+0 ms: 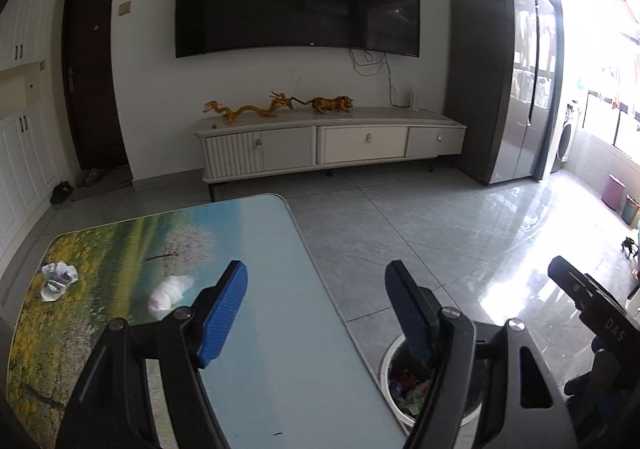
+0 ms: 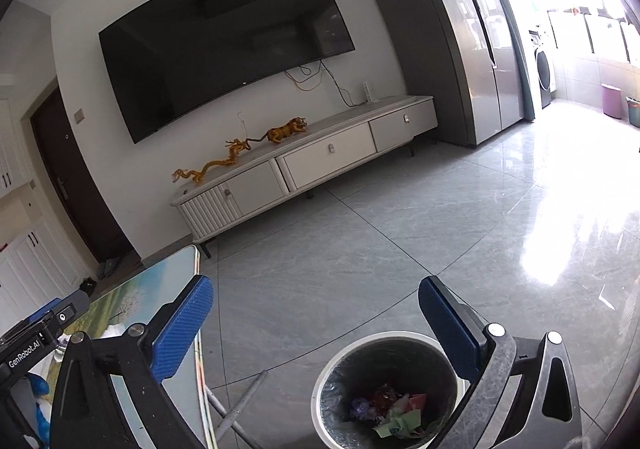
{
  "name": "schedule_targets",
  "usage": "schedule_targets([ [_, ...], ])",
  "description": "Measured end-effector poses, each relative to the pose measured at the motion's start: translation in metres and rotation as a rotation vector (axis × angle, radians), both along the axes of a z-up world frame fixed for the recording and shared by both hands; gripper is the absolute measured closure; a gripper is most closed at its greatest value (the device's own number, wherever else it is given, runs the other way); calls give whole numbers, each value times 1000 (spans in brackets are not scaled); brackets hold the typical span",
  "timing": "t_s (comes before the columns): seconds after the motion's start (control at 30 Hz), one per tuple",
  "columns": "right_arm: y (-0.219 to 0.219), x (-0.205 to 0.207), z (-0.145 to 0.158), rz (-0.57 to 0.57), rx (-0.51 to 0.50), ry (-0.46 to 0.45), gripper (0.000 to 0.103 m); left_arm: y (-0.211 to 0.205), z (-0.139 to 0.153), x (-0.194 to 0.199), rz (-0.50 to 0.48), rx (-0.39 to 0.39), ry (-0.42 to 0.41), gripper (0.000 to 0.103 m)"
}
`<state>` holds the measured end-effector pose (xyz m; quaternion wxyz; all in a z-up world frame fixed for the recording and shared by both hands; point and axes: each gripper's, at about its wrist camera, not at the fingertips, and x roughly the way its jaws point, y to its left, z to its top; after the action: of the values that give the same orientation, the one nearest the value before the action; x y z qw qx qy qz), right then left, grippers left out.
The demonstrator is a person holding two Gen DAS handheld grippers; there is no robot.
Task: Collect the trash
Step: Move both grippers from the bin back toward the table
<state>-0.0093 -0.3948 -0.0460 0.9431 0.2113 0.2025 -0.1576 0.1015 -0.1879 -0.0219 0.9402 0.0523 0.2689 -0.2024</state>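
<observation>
Blue-padded fingers of the left gripper stand spread with nothing between them, held above the near end of the table, whose printed landscape top runs lengthwise away from the camera toward the TV stand. Two pieces of trash lie on the table's left part: a white wad just left of the left finger, its long axis slanting from near-left to far-right, and a crumpled white-and-blue wrapper farther left near the table's edge, well apart from the wad. On the floor to the right of the table stands the bin, upright, its dark liner holding coloured scraps. Above it the right gripper has its fingers spread wide and empty, the right finger over the bin's rim. Neither gripper touches any trash.
</observation>
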Motion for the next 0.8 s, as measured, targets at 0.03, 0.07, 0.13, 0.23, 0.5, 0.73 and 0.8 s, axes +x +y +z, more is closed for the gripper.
schedule_targets([
  [0.03, 6, 2, 1, 9, -4, -1, 0, 10, 3, 0, 25, 1, -11, 33],
  [0.07, 13, 5, 3, 24, -8, -3, 0, 21, 3, 0, 44, 1, -19, 33],
  [0.13, 26, 9, 5, 51, -13, -11, 0, 38, 7, 1, 82, 4, -40, 33],
  [0.23, 45, 18, 10, 99, -25, -22, 0, 67, 11, -2, 136, -2, -60, 33],
  [0.5, 85, 32, 23, 178, -58, -48, 0, 120, 14, -4, 238, -30, -69, 33],
  [0.73, 110, 41, 27, 226, -78, -38, 0, 158, 13, -3, 307, -62, -72, 31],
  [0.8, 117, 44, 28, 240, -83, -34, 0, 166, 13, -3, 319, -71, -72, 31],
])
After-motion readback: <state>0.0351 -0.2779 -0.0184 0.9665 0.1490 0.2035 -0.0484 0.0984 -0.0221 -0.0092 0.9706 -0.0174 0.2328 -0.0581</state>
